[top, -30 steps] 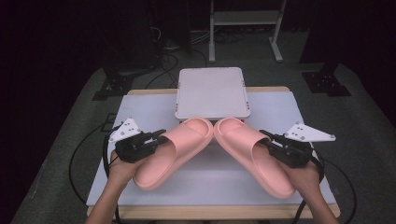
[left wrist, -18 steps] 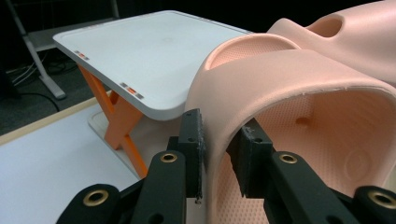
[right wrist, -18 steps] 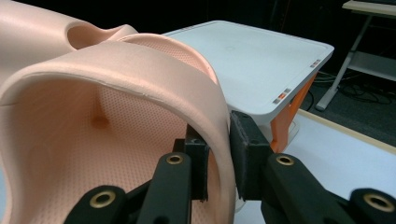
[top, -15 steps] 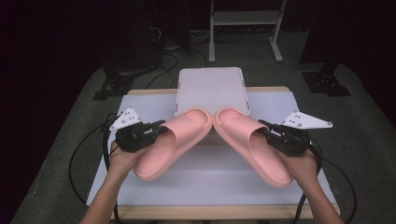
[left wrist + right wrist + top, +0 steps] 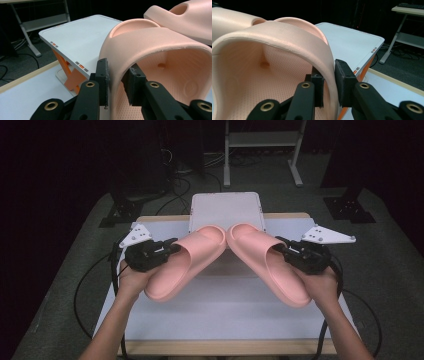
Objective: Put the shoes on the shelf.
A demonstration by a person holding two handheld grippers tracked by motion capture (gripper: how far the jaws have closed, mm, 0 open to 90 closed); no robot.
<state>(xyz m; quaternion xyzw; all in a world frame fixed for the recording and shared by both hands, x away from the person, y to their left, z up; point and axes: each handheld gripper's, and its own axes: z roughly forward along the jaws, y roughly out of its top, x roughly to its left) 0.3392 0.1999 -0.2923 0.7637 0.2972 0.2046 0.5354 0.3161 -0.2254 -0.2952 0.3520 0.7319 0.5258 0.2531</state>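
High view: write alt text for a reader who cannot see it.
A person holds two pink slippers above a white table, the left tongs clamped on the left slipper and the right tongs on the right slipper. The toes nearly meet over a white platform at the table's far edge. The surroundings are dark.

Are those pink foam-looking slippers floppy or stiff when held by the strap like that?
The left pink slipper probably stays fairly stiff: clamped at its strap by the left tool, its sole shows no droop. It's likely light, since one strap pinch carries it. Its matte, dimpled surface suggests little slipping.
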